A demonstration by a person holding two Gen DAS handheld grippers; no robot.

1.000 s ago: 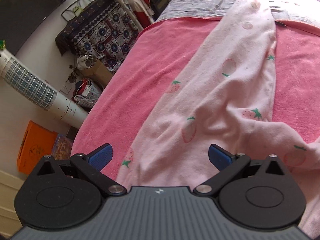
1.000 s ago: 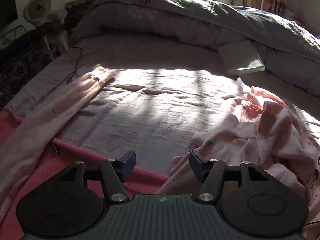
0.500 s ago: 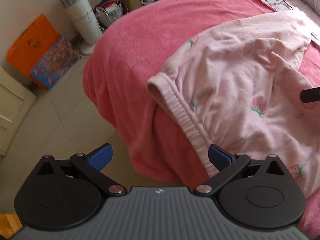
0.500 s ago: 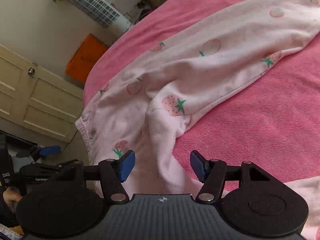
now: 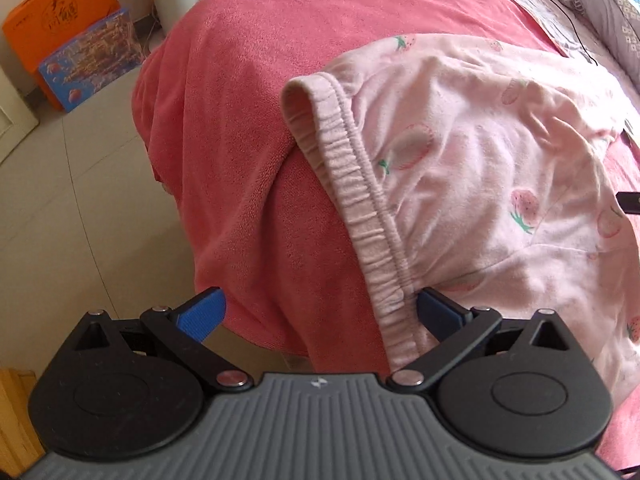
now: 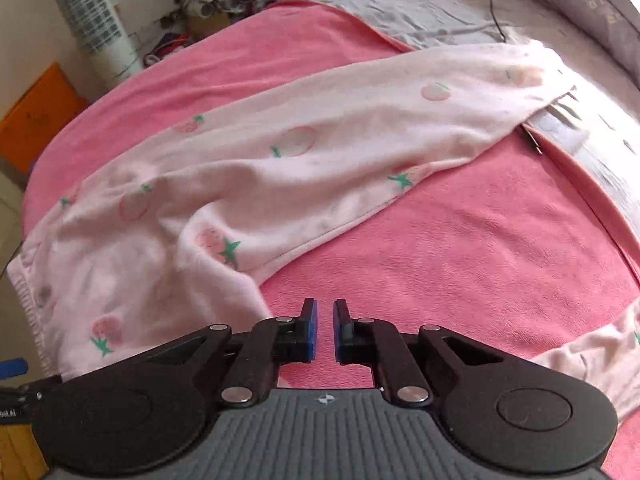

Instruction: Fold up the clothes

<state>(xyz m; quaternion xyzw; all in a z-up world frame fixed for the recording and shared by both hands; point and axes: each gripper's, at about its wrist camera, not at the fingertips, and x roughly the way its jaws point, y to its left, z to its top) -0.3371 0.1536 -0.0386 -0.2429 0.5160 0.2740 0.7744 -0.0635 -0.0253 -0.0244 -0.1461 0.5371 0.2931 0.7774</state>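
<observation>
Right gripper (image 6: 325, 330) jaws just snapped nearly closed, nothing visibly pinched. Left gripper (image 5: 318, 312) wide, waistband (image 5: 362, 208) between its jaws. Pink pyjama trousers (image 6: 280, 176) sprawled over pink blanket (image 6: 460, 248), near edge; fold looks barely begun.

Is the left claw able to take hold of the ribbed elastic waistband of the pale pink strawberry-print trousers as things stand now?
Probably yes. The left claw is open, and the ribbed elastic waistband already runs down between its fingers, beside the right one. Nothing covers it where it hangs over the pink blanket.
</observation>
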